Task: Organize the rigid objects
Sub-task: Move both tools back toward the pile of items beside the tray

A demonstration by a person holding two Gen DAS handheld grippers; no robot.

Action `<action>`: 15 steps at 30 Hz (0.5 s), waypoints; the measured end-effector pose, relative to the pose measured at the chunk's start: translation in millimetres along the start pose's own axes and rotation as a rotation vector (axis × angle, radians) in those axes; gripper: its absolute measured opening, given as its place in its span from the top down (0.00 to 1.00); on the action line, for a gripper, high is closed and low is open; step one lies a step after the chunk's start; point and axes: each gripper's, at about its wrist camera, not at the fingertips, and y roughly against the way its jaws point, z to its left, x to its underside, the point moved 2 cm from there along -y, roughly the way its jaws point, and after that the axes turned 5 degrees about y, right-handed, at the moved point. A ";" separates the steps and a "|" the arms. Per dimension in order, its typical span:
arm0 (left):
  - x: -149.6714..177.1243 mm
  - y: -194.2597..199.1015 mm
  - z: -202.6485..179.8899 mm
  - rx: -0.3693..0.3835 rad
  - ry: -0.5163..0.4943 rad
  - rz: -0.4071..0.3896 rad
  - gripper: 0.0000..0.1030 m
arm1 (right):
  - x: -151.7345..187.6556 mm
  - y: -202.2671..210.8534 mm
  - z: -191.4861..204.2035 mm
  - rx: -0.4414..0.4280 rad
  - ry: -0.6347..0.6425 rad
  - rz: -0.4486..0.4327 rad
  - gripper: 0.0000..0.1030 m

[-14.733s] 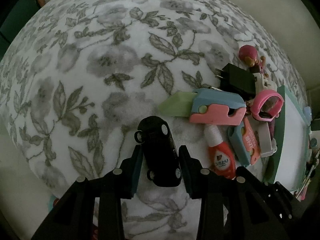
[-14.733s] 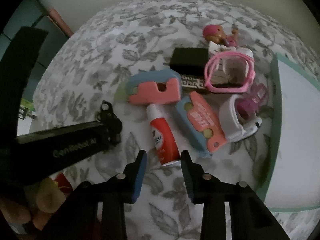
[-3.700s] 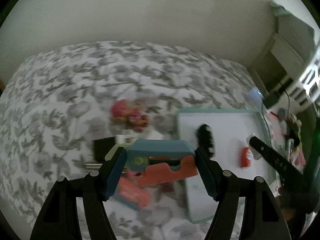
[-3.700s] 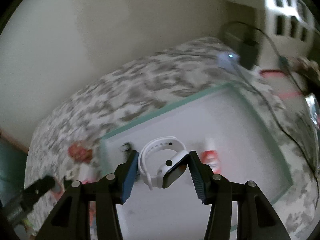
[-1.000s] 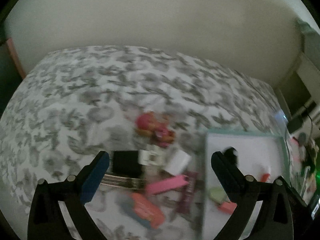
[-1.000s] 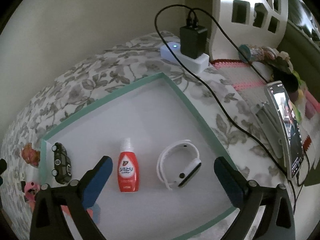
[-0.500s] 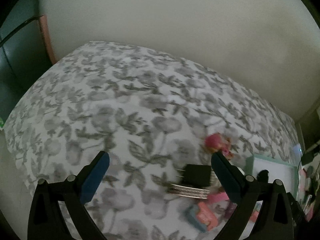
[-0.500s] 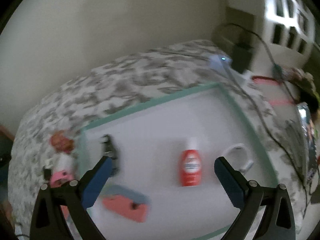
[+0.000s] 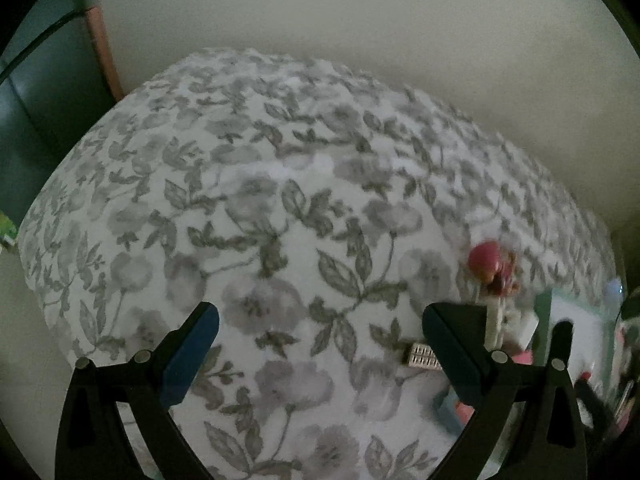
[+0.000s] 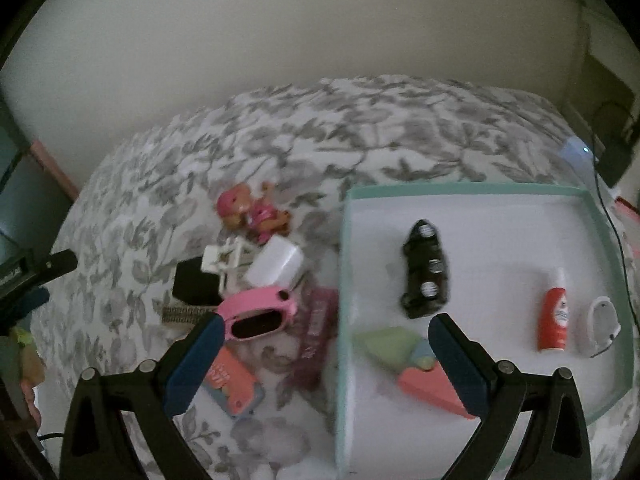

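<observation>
Tray (image 10: 472, 194) sits on the bed (image 10: 280, 128) to the right and already holds four things: black toy car (image 10: 424, 270), red bottle (image 10: 554, 318), white watch (image 10: 602, 326), and the pink-and-blue cutter (image 10: 420, 372) near its front-left corner. Rest of the clutter is still on the quilt, just left of the tray wall.

Right hand-held gripper (image 10: 326, 360) is spread wide and carries nothing; it hangs above the tray's left wall, straddling it. Left hand-held gripper (image 9: 320, 344) is likewise wide open and empty, looking mostly at bare quilt, with the pile at the right edge of its view, partly hidden behind its right finger.

Likely next pick: pink sunglasses (image 10: 258, 312). They lie just ahead of the right gripper's left finger (image 10: 196, 360), so ahead and left of its centre. Long axis runs roughly left-right, slightly tilted, i.e. about parallel to the jaw opening (a wrist turn would be needed to close across the narrow way). Right one looks the nearer of the two, judging from the views.

Crowded spot: black charger (image 10: 194, 286) and white block (image 10: 276, 266) are just behind the sunglasses, another pink cutter (image 10: 232, 388) just in front. Pink doll (image 10: 252, 212) lies further back, clear of the others.
</observation>
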 end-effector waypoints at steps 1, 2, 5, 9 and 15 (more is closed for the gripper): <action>2.6 -4.3 -3.5 -0.001 -0.019 0.019 0.02 | 1.3 -4.0 6.0 0.004 0.020 0.011 0.00; 5.2 -8.3 -6.9 -0.002 -0.036 0.035 0.02 | 2.2 -7.1 7.9 0.005 0.030 0.020 0.00; 13.1 -18.7 -18.4 0.011 -0.075 0.084 0.02 | 8.0 -14.6 13.3 0.006 0.054 0.053 0.00; 24.7 -25.8 -34.7 0.057 -0.118 0.130 0.02 | 12.6 -16.3 12.5 0.014 0.074 0.068 0.00; 47.1 -36.5 -63.5 0.122 -0.216 0.221 0.02 | 11.7 -8.7 -10.6 0.062 0.043 0.056 0.00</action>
